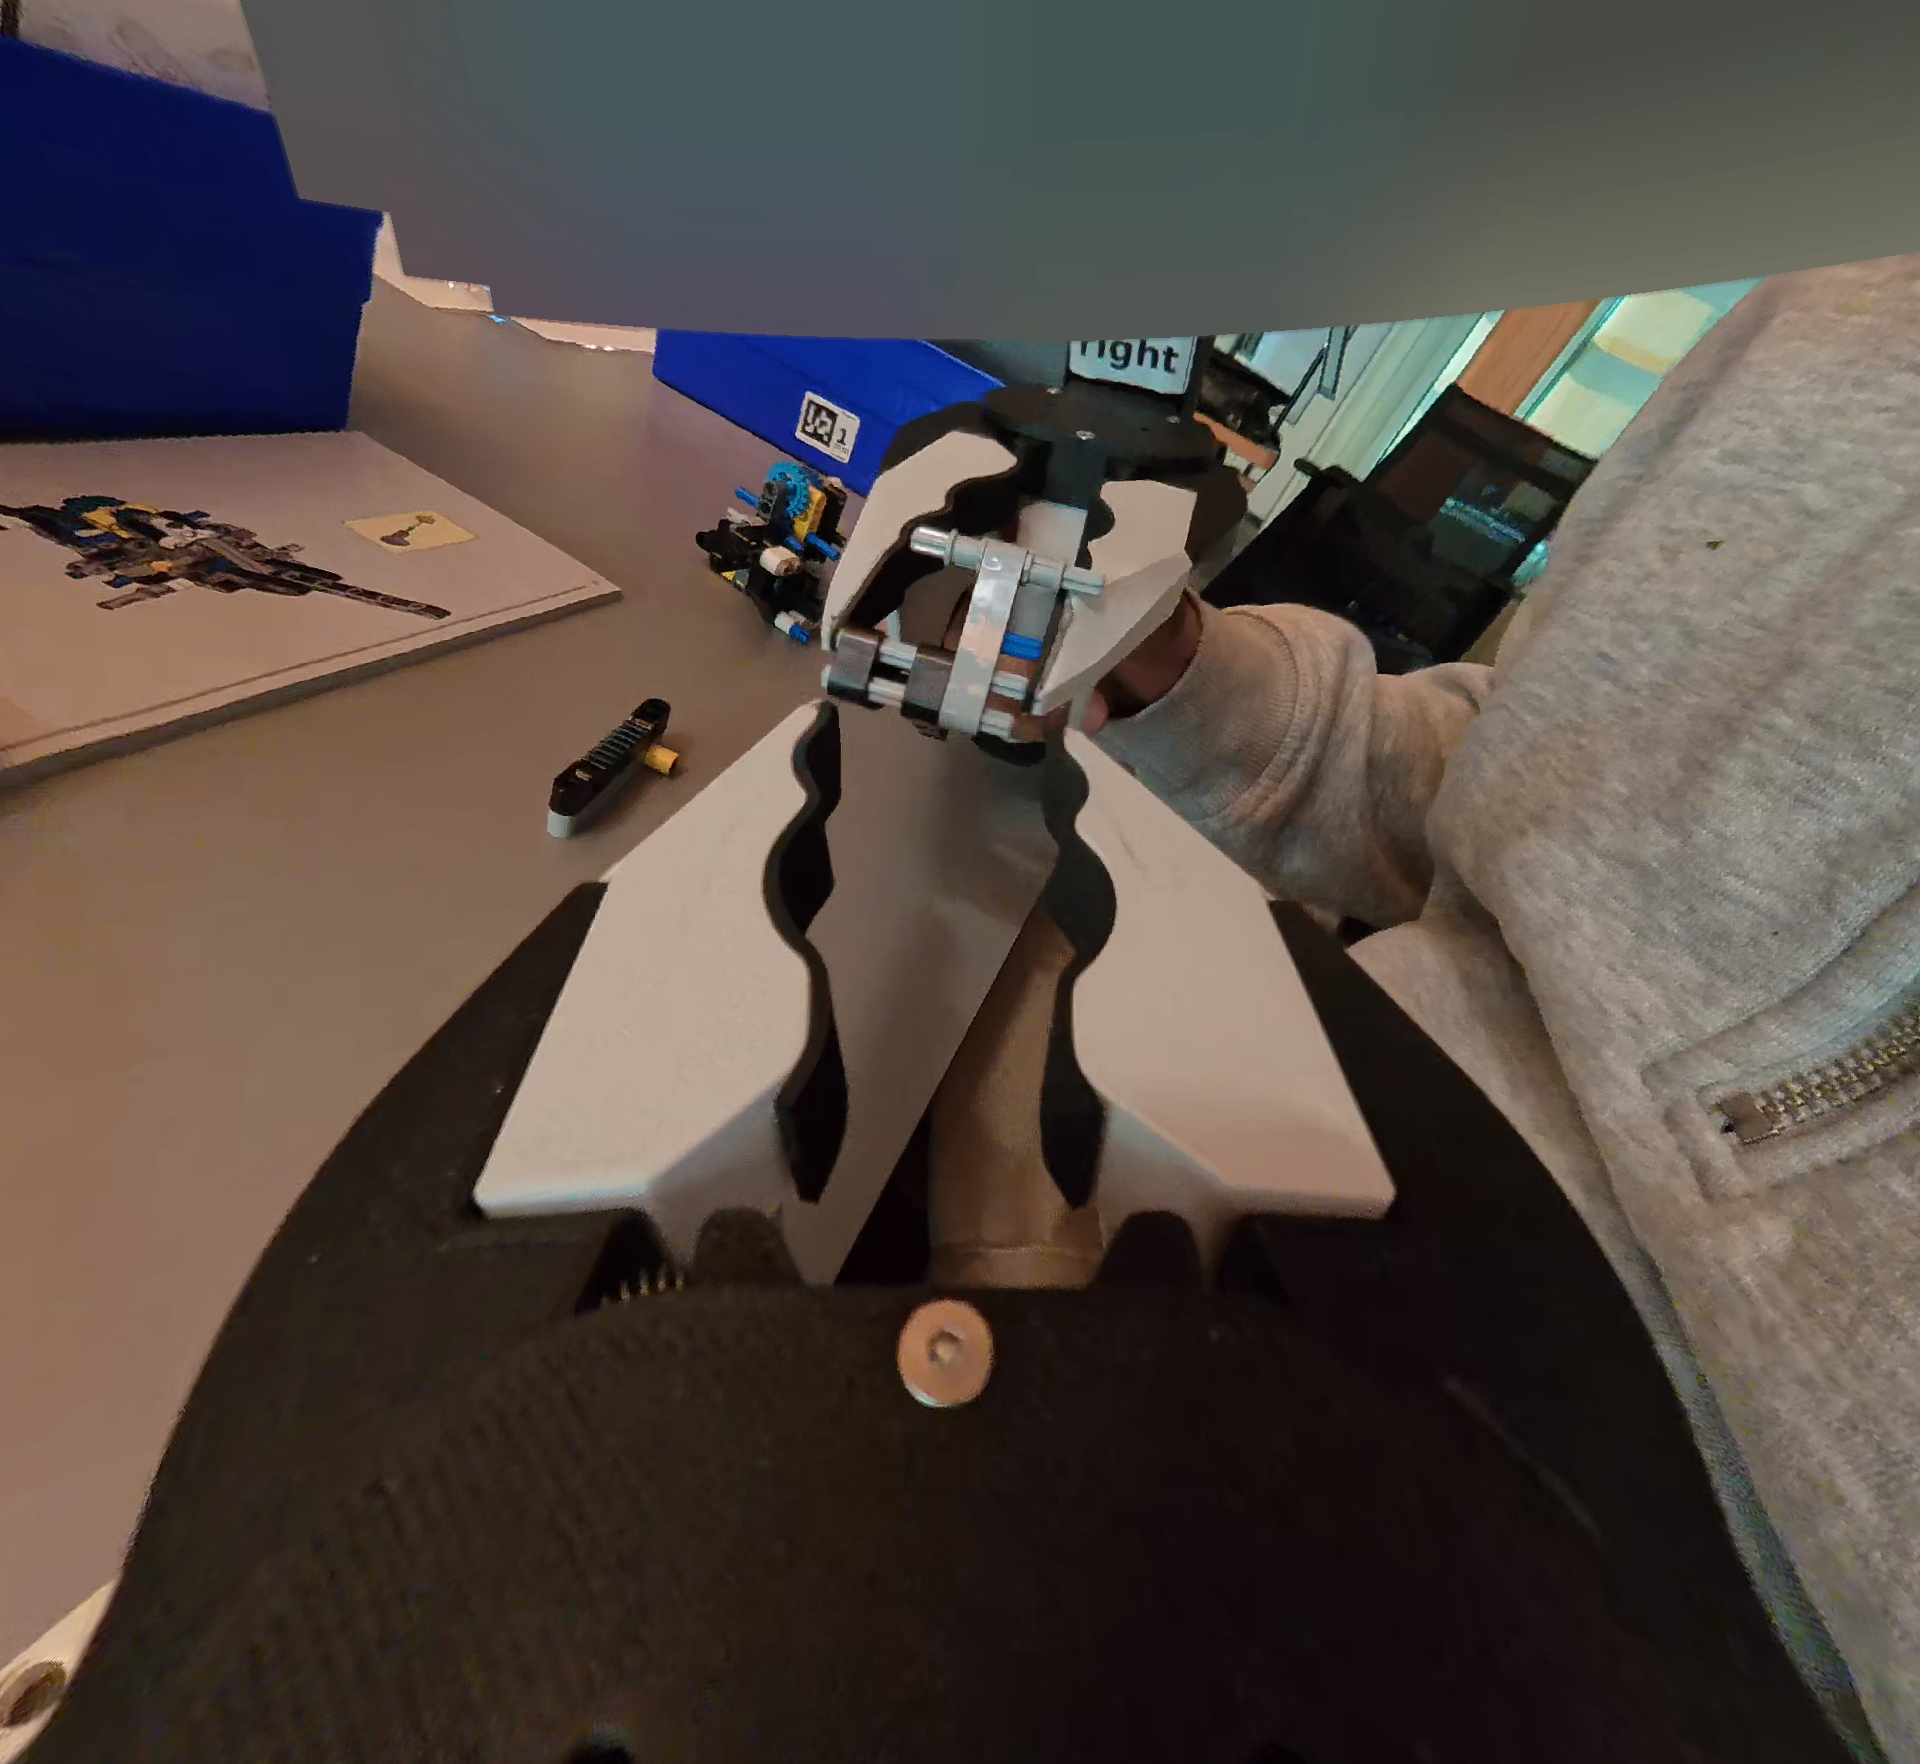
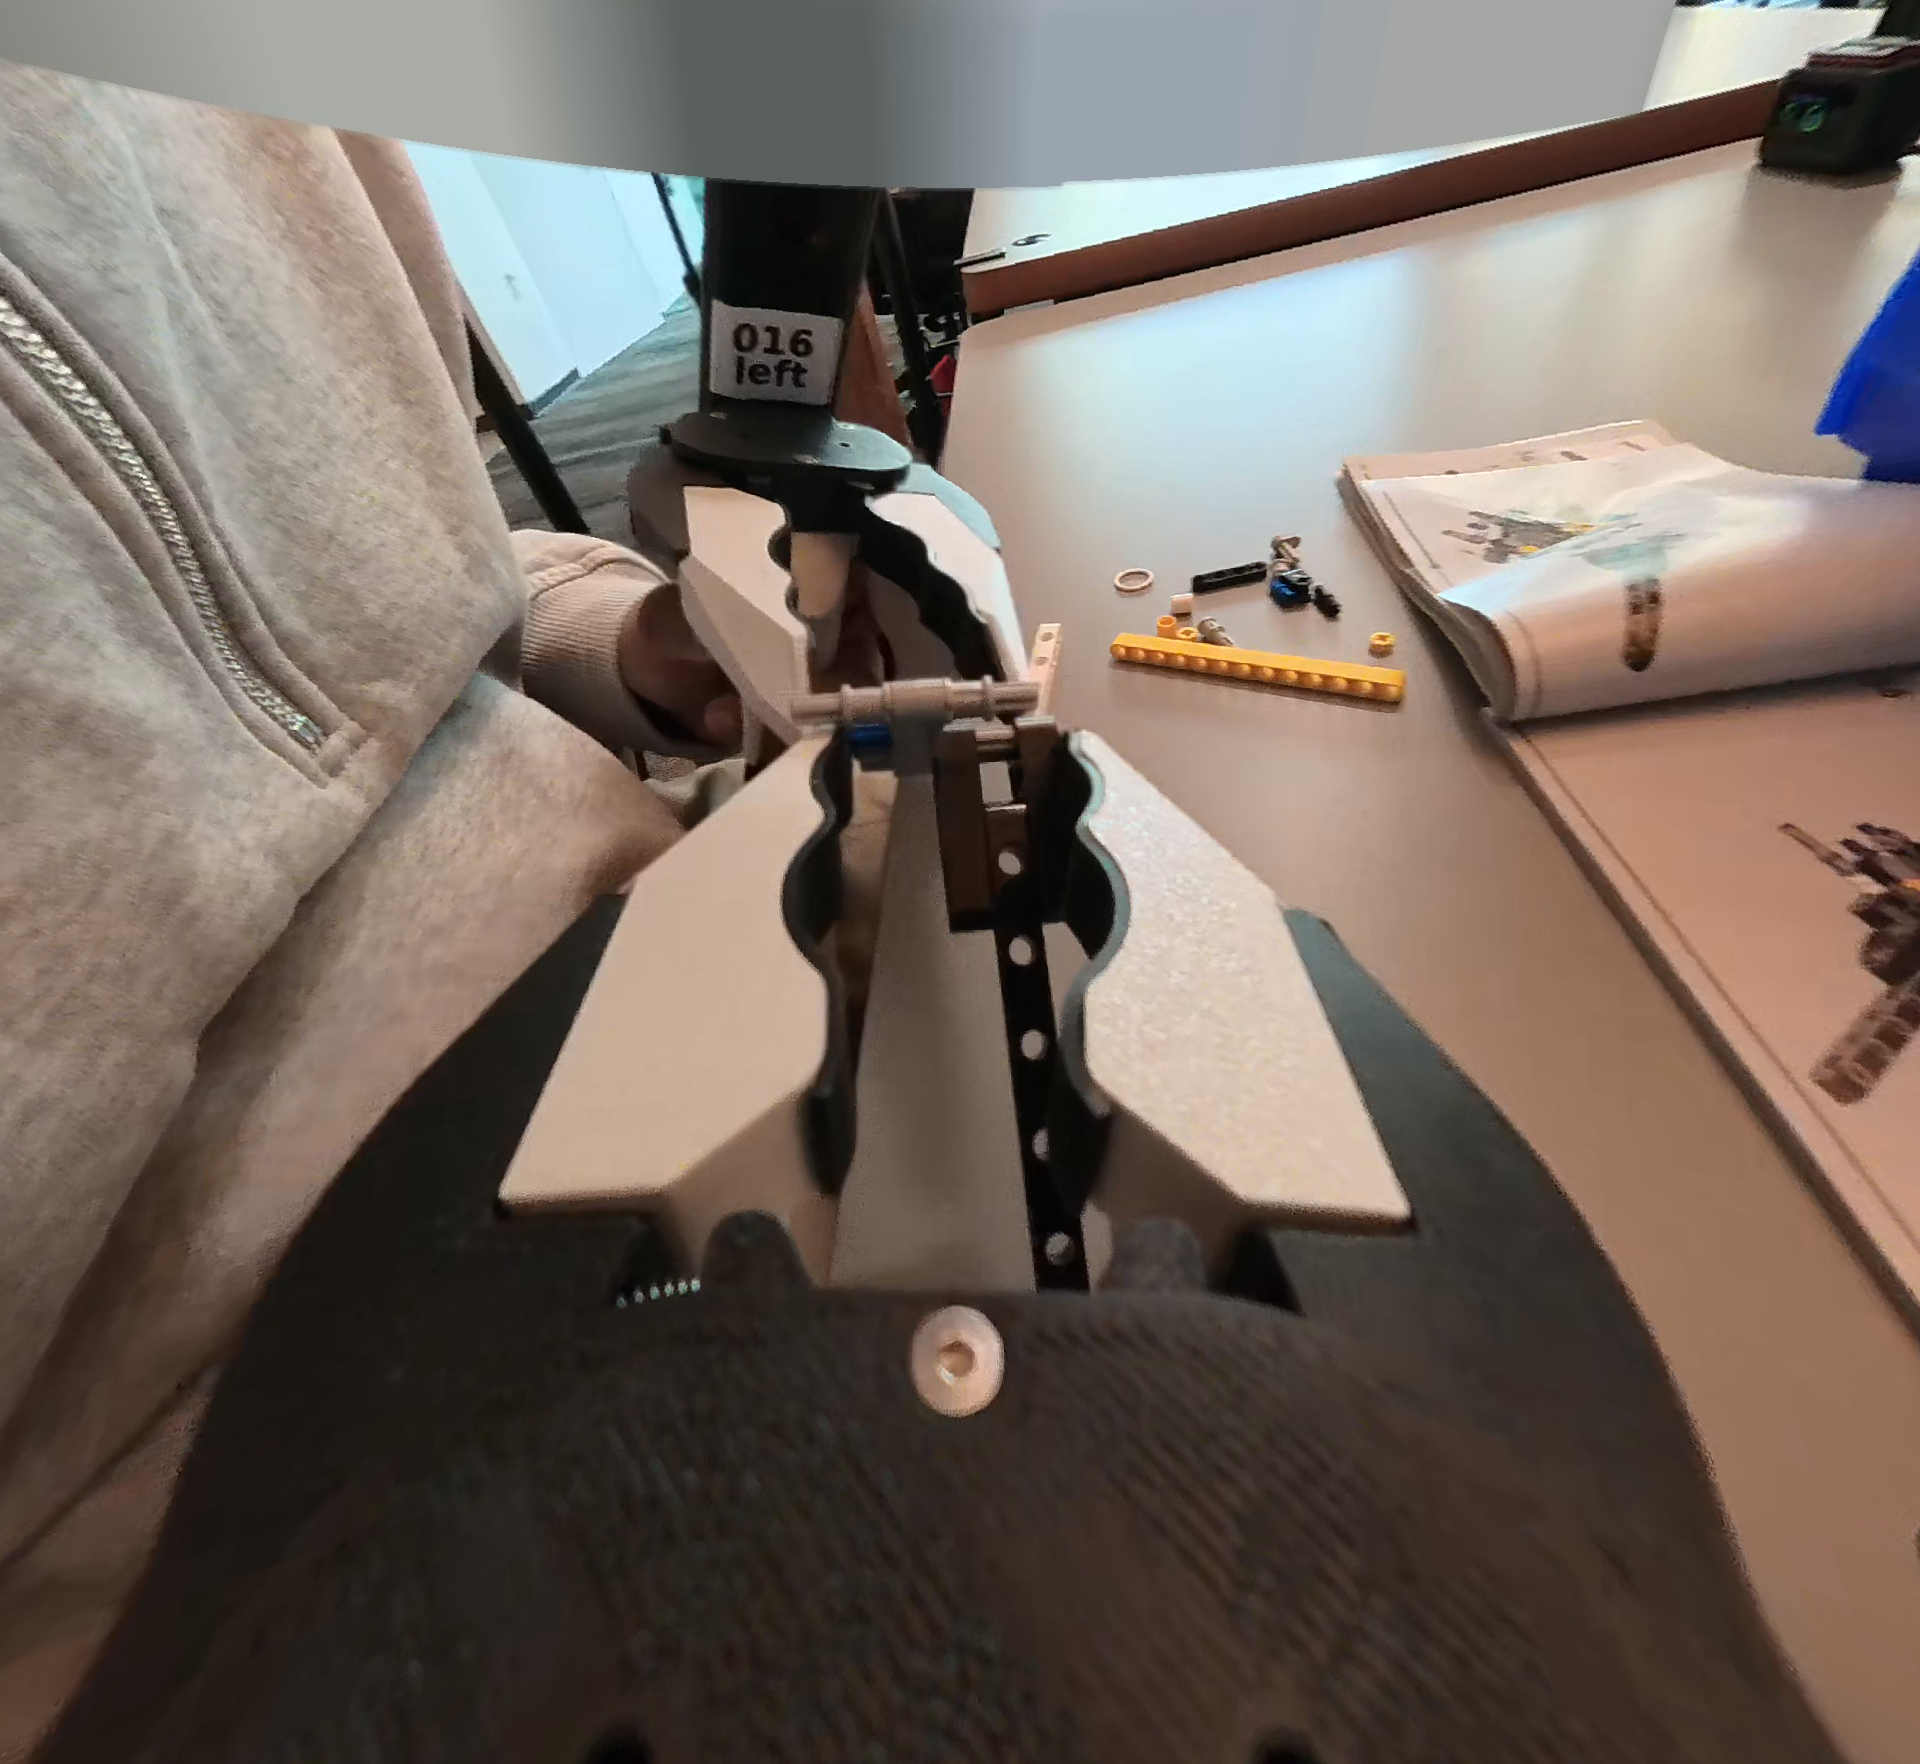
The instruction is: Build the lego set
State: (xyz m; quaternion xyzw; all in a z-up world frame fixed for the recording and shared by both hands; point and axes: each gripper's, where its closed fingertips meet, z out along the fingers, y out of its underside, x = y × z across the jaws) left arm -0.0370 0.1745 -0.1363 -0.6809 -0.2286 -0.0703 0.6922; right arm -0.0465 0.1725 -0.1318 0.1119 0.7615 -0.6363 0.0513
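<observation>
Right tool [image 2: 951,758] clamps a small assembly [image 2: 977,821], black beam running back along its fingers, held in the air over the lap beside the bench [image 2: 1299,343]. Grey axle [image 2: 914,701] at the tip lies crosswise. Left tool [image 1: 940,727] faces it tip to tip, partly open, gripping nothing, just short of the axle. Both are level, sleeves close to the torso. Farther off: yellow beam [image 2: 1257,670], loose pins, booklet [image 2: 1621,571].

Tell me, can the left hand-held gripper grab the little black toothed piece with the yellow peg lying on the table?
Probably yes. The black toothed piece with the yellow peg lies alone on bare grey table, nothing covering it. The left hand-held gripper looks empty, though the right hand-held gripper holding a grey assembly sits just ahead.
</observation>
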